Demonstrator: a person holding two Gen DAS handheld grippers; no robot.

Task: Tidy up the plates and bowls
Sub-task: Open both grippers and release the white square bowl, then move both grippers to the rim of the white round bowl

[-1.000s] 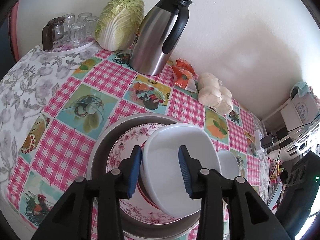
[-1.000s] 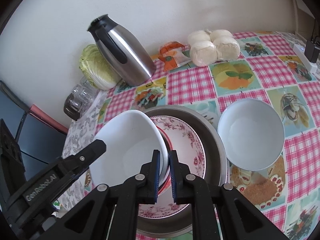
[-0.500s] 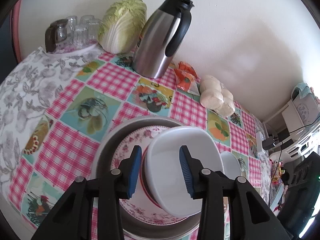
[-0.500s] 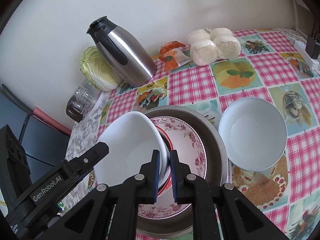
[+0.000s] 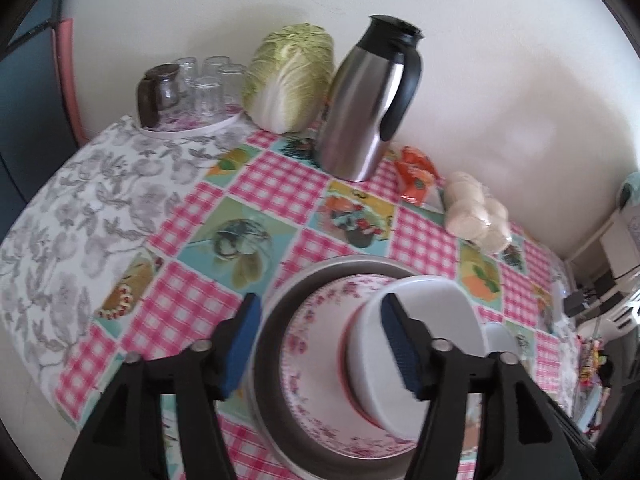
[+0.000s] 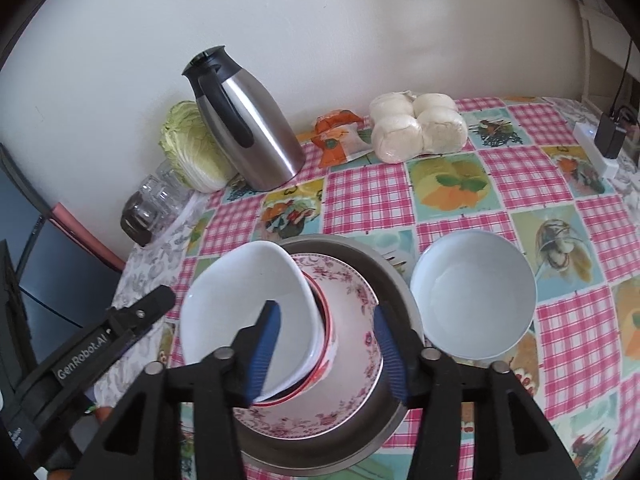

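A white bowl lies tilted in a red-rimmed bowl, on a pink floral plate inside a grey metal pan. My right gripper is open, its blue pads either side of the white bowl's right rim. My left gripper is open above the same stack, with the white bowl, floral plate and pan between and behind its fingers. A second white bowl stands upright on the table right of the pan.
At the back by the wall stand a steel thermos jug, a cabbage, a tray of glasses, an orange packet and bagged buns. A power strip lies at the far right edge.
Both grippers have opened wide. The right gripper let go of the white bowl's rim. The left gripper has pulled back and to the left.
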